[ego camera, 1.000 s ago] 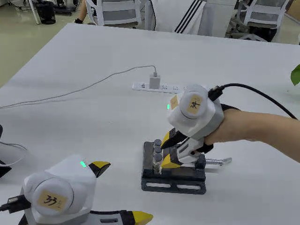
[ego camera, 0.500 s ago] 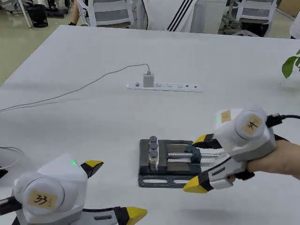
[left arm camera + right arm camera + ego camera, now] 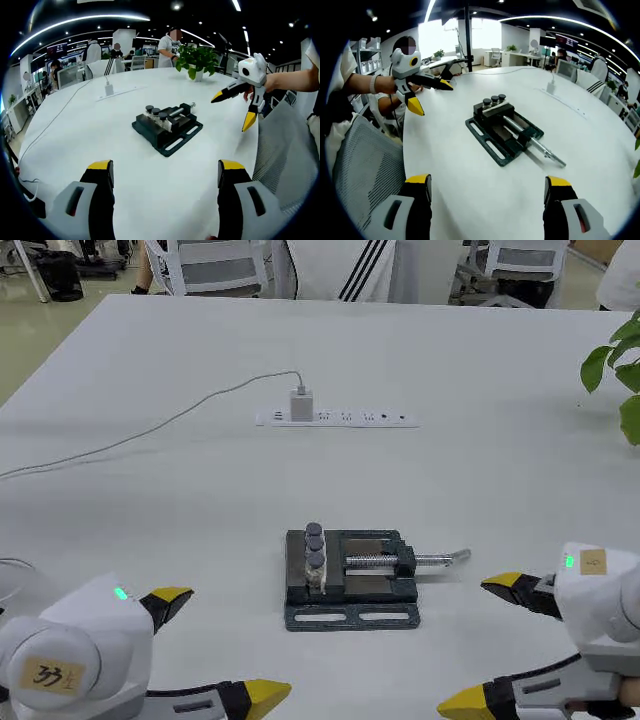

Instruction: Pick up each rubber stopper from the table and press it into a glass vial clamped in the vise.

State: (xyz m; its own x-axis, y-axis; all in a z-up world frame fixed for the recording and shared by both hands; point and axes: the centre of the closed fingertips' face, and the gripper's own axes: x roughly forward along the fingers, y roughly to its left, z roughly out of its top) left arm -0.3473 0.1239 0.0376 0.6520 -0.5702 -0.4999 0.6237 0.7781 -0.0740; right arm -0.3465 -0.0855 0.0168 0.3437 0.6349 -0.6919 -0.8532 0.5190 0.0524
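Only thing I could actually read was the tan sticker (image 3: pixel 52 676) on the back of the left gripper (image 3: pixel 218 646): a handwritten "33", plus a smaller scribble after it that I couldn't make out. The right gripper (image 3: pixel 480 644) had a small tan tag (image 3: pixel 592 561) too, but way too tiny to read.

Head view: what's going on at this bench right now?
A person holds a white, yellow-tipped two-jaw gripper in each hand at a white table. The left gripper and the right gripper both hover open and empty, one on each side of the black metal bench vise, touching nothing. The vise clamps three small glass vials in a row, and each carries a dark grey rubber stopper on top. How deep they sit, I cannot tell.
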